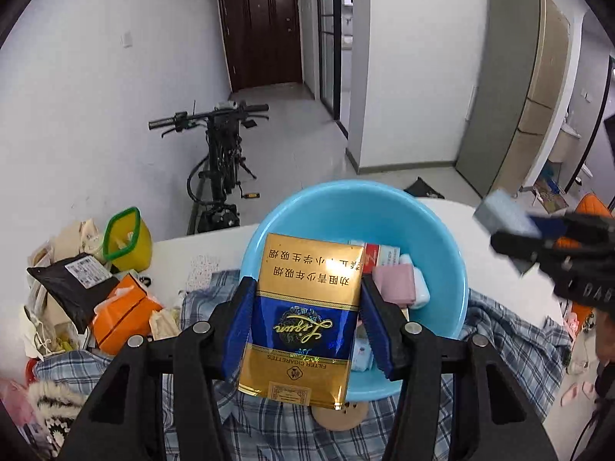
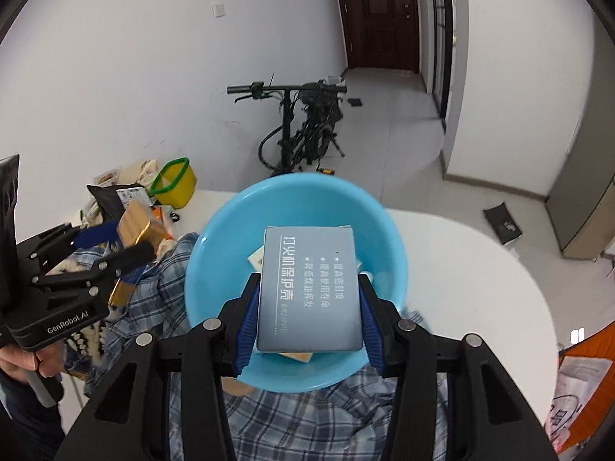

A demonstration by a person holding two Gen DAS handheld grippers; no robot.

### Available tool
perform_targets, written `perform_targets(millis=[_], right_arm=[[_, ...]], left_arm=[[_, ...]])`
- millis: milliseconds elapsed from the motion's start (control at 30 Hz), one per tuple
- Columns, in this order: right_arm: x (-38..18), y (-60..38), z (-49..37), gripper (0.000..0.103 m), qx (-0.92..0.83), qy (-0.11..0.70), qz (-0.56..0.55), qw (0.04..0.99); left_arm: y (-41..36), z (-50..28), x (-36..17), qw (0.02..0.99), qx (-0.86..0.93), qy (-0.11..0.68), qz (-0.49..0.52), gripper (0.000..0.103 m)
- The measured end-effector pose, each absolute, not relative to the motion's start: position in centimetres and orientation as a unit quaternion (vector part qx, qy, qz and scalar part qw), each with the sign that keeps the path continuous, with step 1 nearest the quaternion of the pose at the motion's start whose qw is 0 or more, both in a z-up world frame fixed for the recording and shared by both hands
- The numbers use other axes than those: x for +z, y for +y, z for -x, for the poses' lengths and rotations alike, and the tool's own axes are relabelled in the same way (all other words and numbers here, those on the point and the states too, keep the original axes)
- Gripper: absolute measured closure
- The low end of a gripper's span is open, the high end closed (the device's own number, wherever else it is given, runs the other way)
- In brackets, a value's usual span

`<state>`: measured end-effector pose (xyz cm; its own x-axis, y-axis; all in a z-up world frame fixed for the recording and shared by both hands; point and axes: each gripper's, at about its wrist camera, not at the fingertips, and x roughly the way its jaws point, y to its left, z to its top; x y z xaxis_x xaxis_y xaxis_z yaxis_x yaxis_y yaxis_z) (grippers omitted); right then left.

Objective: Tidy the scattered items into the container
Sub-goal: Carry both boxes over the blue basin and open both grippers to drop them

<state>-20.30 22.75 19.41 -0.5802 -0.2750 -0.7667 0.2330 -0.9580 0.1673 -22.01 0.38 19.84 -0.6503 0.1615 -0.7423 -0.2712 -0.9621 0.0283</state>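
Both grippers loaded above the blue basin [image 1: 442, 238].

We find the left gripper [image 1: 307, 319] clamped on a cigarette pack [image 1: 303, 319], the right gripper [image 2: 309, 315] on a grey box [image 2: 309, 288]; both appear light, rigid and glossy, best pinched across their flat sides.

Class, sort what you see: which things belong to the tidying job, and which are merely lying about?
Job: blue bowl; cigarette pack in left gripper; grey box in right gripper.

Lying about: bicycle; yellow tub; checked shirt; orange box.
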Motion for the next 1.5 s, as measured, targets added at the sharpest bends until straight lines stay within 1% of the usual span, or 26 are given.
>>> perform_targets(millis=[200,300,367,567,733,900,933,967,1000,1033,1200,1500], right_arm=[[18.3,22.7,22.5,0.058,-0.888,-0.009,-0.437,0.144],[16.5,22.2,24.1,0.058,-0.894,-0.013,-0.427,0.134],[14.8,21.8,25.7,0.058,-0.898,-0.002,-0.421,0.124],[9.5,21.7,29.4,0.058,-0.873,-0.012,-0.472,0.124],[7.4,21.8,29.8,0.058,-0.865,0.004,-0.488,0.116],[7.3,22.2,29.6,0.058,-0.864,0.001,-0.49,0.116],[7.4,22.1,29.6,0.058,-0.864,0.002,-0.489,0.117],[7.6,22.1,29.5,0.058,-0.865,0.002,-0.488,0.119],[7.7,22.0,29.5,0.058,-0.866,0.003,-0.486,0.121],[8.0,22.0,29.4,0.058,-0.867,0.004,-0.483,0.122],[8.4,21.8,29.3,0.058,-0.87,0.007,-0.478,0.12],[7.8,22.1,30.3,0.057,-0.867,-0.008,-0.484,0.118]], left_arm=[[2.4,23.9,17.4,0.127,0.898,0.076,0.416,0.047],[3.2,25.7,14.7,0.134,0.889,0.071,0.431,0.047],[3.4,27.0,12.6,0.138,0.884,0.063,0.442,0.047],[3.4,31.8,6.7,0.112,0.863,0.054,0.489,0.047],[3.0,33.2,4.4,0.12,0.849,0.036,0.513,0.047],[2.8,33.0,4.1,0.126,0.848,0.029,0.514,0.047],[2.7,32.9,4.4,0.131,0.851,0.023,0.508,0.044],[2.7,32.8,4.8,0.14,0.853,0.017,0.503,0.032],[2.6,32.8,5.1,0.147,0.854,0.012,0.498,0.023],[2.5,32.7,5.5,0.148,0.858,0.008,0.492,0.012],[2.7,32.2,6.8,0.125,0.872,0.024,0.472,0.012],[2.8,31.7,7.0,0.129,0.872,0.041,0.47,0.012]])
